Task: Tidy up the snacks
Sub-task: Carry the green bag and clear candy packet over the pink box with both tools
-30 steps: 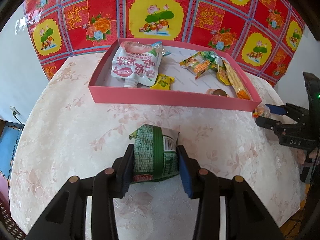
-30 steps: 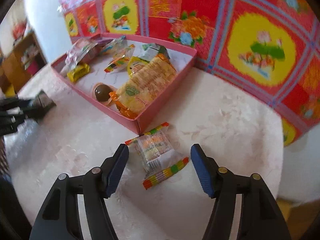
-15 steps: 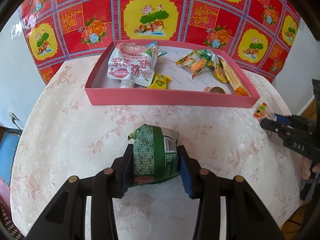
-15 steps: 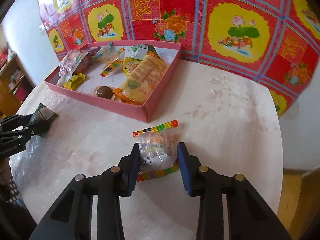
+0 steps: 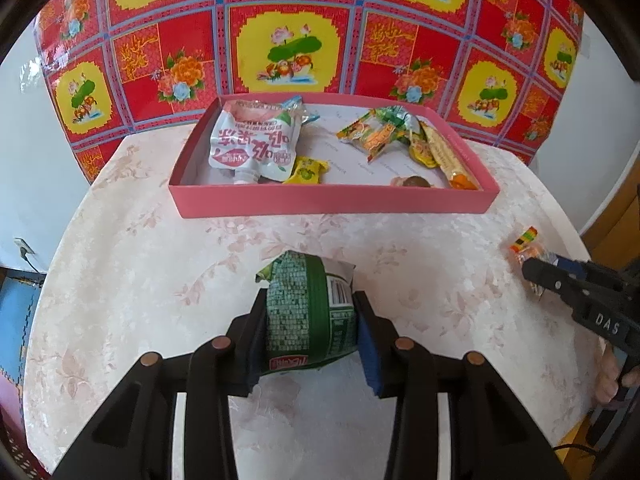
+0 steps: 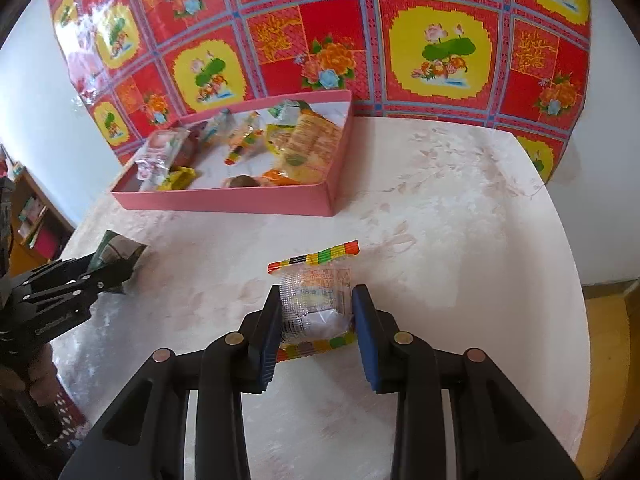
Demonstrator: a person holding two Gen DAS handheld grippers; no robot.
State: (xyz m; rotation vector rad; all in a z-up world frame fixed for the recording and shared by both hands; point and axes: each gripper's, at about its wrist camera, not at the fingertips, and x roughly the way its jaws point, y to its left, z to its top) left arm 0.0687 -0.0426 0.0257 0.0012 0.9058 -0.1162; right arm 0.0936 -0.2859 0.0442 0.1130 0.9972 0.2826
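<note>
Between left gripper (image 5: 310, 330) fingers, green packet (image 5: 308, 312)

The box (image 5: 332, 202) sits on the counter (image 5: 140, 280), toward its far edge, with the patterned cloth (image 5: 288, 40) hanging behind it. In the box, the pouch (image 5: 256, 144) lies at the left end, a small sweet (image 5: 306, 170) just right of the pouch, a cluster of wrappers (image 5: 380, 132) toward the right, and a long cracker pack (image 5: 444, 156) along the right wall. In front of the box, near its middle, the snack bag (image 5: 308, 312) sits between the left hand-held gripper's (image 5: 310, 344) fingers. Off the box's right front corner, the clear-wrapped snack (image 6: 316, 300) lies on the counter, between the right hand-held gripper's (image 6: 316, 334) fingers.
</note>
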